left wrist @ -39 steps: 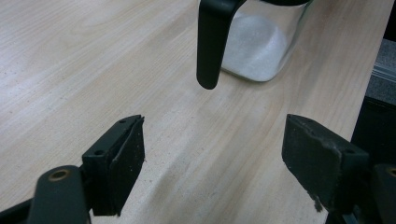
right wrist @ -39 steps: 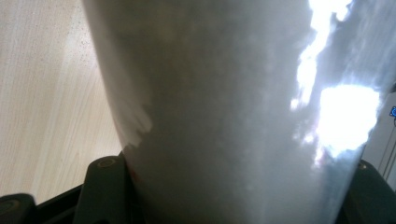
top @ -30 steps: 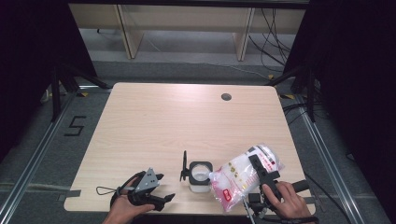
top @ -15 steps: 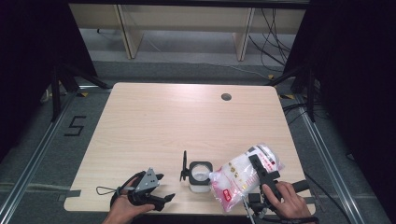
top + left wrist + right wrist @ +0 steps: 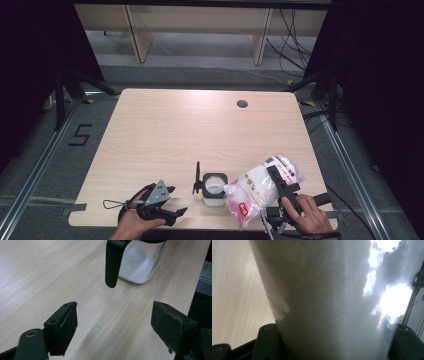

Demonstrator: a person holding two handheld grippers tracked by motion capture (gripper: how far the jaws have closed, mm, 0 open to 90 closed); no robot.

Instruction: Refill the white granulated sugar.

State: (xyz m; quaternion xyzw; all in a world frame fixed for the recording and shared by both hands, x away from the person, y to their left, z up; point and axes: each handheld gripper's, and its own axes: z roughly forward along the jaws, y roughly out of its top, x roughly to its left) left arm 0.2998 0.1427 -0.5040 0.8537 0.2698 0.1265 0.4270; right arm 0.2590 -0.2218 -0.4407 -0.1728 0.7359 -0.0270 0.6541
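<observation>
- Now the pour is on: the right claw (image 5: 280, 187) has its jaws spread wide around the belly of a plastic bag of white powder (image 5: 260, 187) and clamps it, the bag tipped so that its cut corner sits over the mouth of the glass jar (image 5: 215, 189).
- Through the right gripper view the bag (image 5: 324, 300) bulges between the two jaws, packed white from side to side, so plenty looks left inside.
- Over by the jar's handle side, the left claw (image 5: 170, 212) rests low on the worktop (image 5: 200, 130) with jaws wide apart and nothing between them.
- From the left gripper view, the jar (image 5: 140, 262) stands just ahead, its black handle (image 5: 112, 262) hanging toward the claw, and white powder heaped across the bottom behind the glass.
- So the job reads as part done, I reckon: some powder is in, and the jar has room above it.
- Left to do: finish pouring, lift the bag upright, set it down beside the jar.
</observation>
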